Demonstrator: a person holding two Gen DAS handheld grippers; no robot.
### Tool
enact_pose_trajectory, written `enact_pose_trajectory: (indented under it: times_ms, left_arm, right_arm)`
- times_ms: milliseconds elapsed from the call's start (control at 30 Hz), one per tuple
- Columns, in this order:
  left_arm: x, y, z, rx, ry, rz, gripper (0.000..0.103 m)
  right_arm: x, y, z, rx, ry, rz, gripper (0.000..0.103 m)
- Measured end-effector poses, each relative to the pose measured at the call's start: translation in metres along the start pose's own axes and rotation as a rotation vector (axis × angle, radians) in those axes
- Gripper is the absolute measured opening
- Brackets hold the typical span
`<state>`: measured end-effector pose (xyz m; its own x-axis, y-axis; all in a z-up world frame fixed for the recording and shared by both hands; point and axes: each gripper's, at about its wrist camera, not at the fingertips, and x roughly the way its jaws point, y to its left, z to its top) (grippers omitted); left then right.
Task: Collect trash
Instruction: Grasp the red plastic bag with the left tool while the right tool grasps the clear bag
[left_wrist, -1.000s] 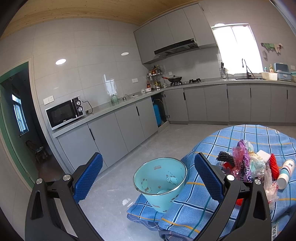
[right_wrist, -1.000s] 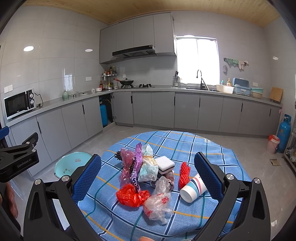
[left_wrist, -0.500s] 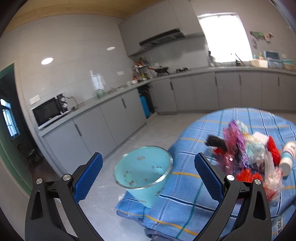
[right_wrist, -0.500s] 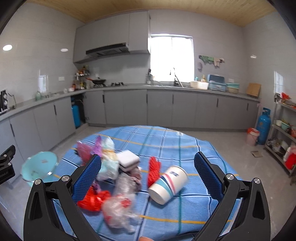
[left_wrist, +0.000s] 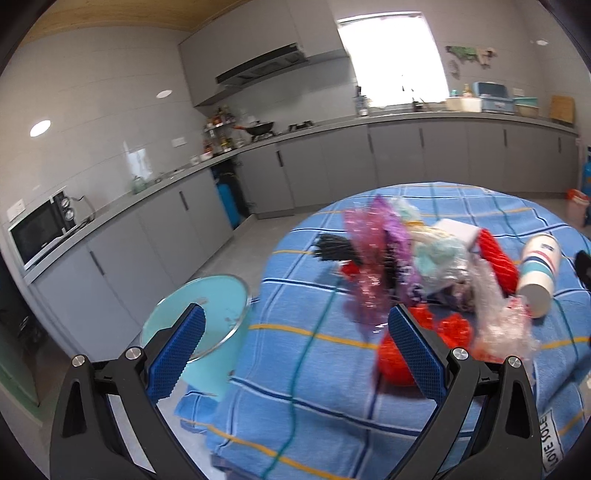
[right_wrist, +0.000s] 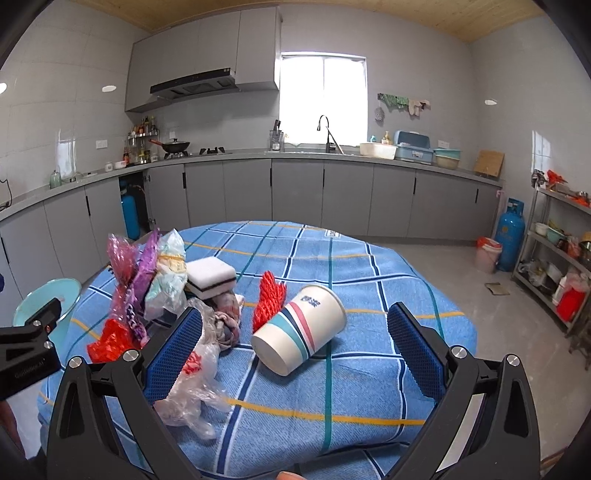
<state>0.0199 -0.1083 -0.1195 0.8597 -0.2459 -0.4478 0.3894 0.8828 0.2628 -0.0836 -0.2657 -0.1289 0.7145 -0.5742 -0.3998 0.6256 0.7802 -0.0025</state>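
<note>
Both grippers: the right gripper (right_wrist: 293, 341) and the left gripper (left_wrist: 295, 349) had fingers spread wide, holding nothing, each hovering over the near side of the table (right_wrist: 369, 387).
Paper cup (right_wrist: 301, 328): lay on its side, framed between the right fingers; likely light and crushable, best pinched gently across its wall.
Clear bag (right_wrist: 195, 380): left of the cup, limp and slippery; probably grab a bunched fold.
Red mesh (right_wrist: 269, 295): just behind the cup, soft.
Sponge (right_wrist: 210, 277): farther left of the cup, squashy.
Teal bin (left_wrist: 201, 325): beyond the table's left edge, far from the cup.
</note>
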Motion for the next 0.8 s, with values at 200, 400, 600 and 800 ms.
enact_pose_trajectory:
  times_ms: [200, 400, 600, 800]
  left_arm:
    - [0.009, -0.026, -0.008, 0.034, 0.009, -0.065, 0.098]
    - [0.025, -0.039, -0.014, 0.047, 0.059, -0.095, 0.097]
    - [0.041, -0.056, -0.027, 0.078, 0.108, -0.155, 0.089]
    - [0.042, -0.062, -0.031, 0.098, 0.137, -0.281, 0.025]
  right_arm:
    - [0.006, -0.005, -0.008, 0.026, 0.006, -0.021, 0.098]
    - [0.016, -0.005, -0.018, 0.038, 0.028, -0.013, 0.098]
    - [0.025, -0.007, -0.024, 0.047, 0.058, 0.0, 0.098]
    - [0.022, -0.002, -0.023, 0.033, 0.039, 0.011, 0.098]
